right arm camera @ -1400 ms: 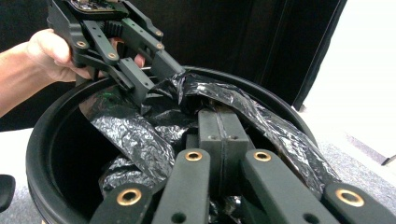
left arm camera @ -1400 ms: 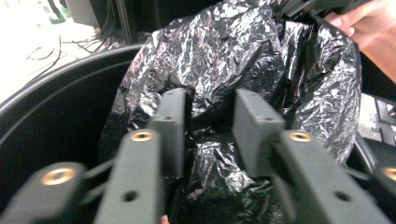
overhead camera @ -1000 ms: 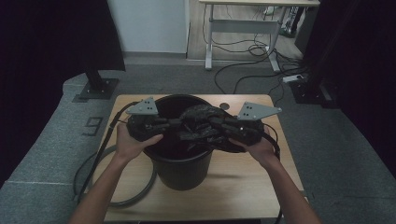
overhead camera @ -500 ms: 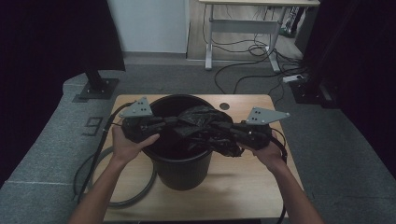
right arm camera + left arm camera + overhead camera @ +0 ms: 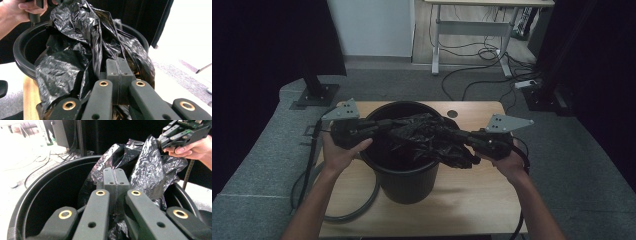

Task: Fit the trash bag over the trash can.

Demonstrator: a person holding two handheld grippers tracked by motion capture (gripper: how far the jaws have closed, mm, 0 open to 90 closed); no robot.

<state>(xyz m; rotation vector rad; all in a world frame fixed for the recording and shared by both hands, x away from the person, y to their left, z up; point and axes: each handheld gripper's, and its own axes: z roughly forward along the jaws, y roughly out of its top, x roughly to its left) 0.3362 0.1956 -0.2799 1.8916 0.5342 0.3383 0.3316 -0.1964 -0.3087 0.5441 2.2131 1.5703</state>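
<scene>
Overhead, black bin bag stretched over black bucket on wooden table. Left gripper and right gripper both clamp it. Left gripper view: jaws pinched on bag. Right gripper view: jaws pinched on bag above bucket rim.

No readable text, label, brand, number or sign anywhere: none on the black bin, none on the crumpled black bag ahead of the fingers, none on the wooden surface below them.
</scene>
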